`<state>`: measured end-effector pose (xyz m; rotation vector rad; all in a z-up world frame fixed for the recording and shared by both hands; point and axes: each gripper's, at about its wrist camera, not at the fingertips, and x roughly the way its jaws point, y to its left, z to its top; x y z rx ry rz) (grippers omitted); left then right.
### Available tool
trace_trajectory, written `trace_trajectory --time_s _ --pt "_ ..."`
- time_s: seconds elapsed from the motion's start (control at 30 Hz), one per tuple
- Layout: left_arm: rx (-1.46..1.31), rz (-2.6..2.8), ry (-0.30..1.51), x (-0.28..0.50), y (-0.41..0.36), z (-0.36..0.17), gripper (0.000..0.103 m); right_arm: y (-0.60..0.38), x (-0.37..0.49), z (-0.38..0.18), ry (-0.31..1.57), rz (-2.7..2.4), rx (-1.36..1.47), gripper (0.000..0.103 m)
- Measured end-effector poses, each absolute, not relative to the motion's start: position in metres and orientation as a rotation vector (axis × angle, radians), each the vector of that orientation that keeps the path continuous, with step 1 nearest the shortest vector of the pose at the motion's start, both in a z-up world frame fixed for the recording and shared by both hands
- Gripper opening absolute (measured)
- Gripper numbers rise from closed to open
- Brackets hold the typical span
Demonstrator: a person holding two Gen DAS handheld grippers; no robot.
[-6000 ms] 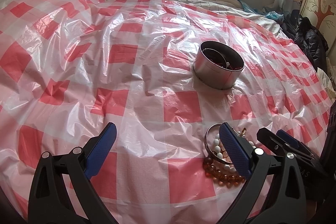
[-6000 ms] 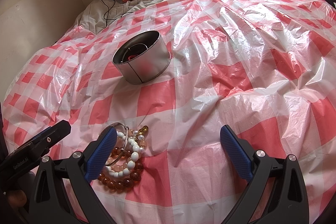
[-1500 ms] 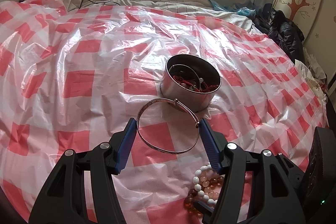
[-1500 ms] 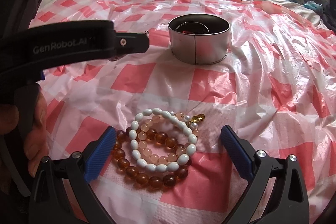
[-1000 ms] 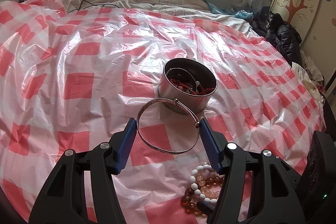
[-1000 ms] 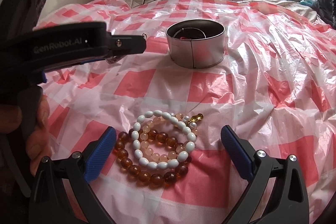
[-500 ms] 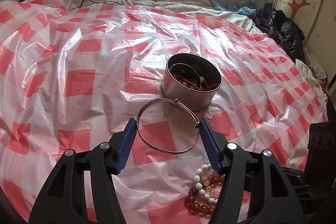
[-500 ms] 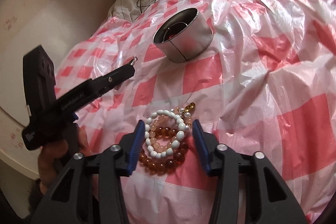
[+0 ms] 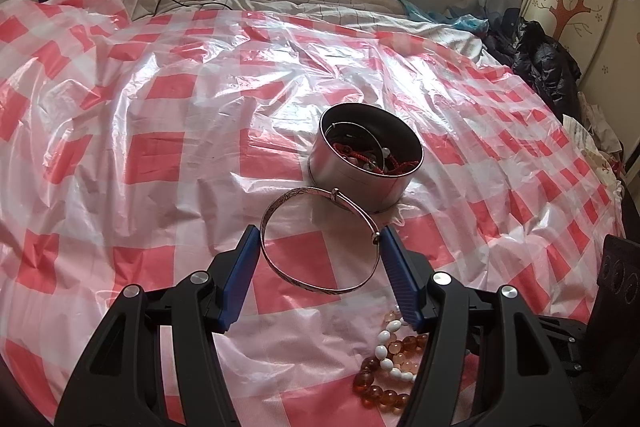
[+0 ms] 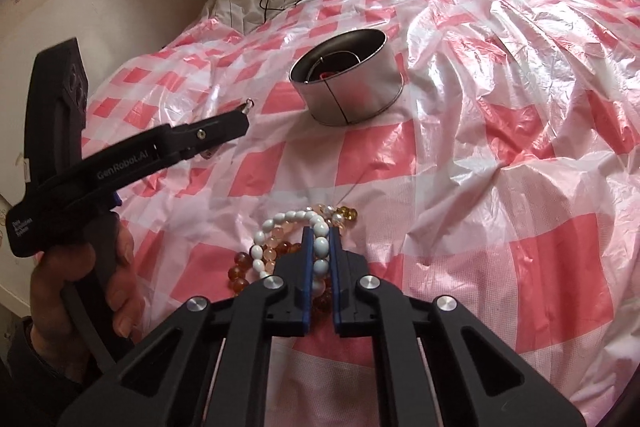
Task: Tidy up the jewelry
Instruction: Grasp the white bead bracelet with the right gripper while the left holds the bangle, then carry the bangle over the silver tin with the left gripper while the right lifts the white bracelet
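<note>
A bed wears a crinkly red-and-white checked plastic sheet [image 9: 160, 155]. The left gripper [image 9: 320, 247] holds a silver bangle [image 9: 320, 239] near the tin [image 9: 360, 183]; the right gripper [image 10: 320, 239] pinches the white bead bracelet [image 10: 320, 247].

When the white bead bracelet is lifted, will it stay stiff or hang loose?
The white oval-bead bracelet, pinched by the right gripper, is separate beads on a string, so it will probably droop. Its glossy beads may slip, and the amber bead bracelet touching it might drag along.

A bed [image 9: 320, 3] carries a red-checked plastic sheet [image 9: 168, 131]. On the sheet stands 1 metal tin [image 9: 360, 179]; bead bracelets [image 10: 280, 247] lie near the tin.
</note>
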<state>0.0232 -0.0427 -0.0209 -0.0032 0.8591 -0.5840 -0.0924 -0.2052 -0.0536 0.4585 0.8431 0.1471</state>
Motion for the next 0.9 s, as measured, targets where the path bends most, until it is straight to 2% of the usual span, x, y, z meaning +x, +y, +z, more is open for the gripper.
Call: trace_trajectory --time_s 0.23,0.6,0.9 --pt "-0.001 -0.585 0.86 0.024 -0.042 -0.021 0.058 -0.209 -0.09 -0.06 0.877 0.144 0.486 0.008" --pt "-0.012 -0.579 0.85 0.026 -0.038 -0.02 0.058 -0.219 -0.104 -0.028 0.698 0.276 0.601 0.008" --pt "0.025 -0.555 0.808 0.021 -0.042 -0.014 0.058 -0.253 -0.097 -0.014 0.655 0.262 0.725 0.008"
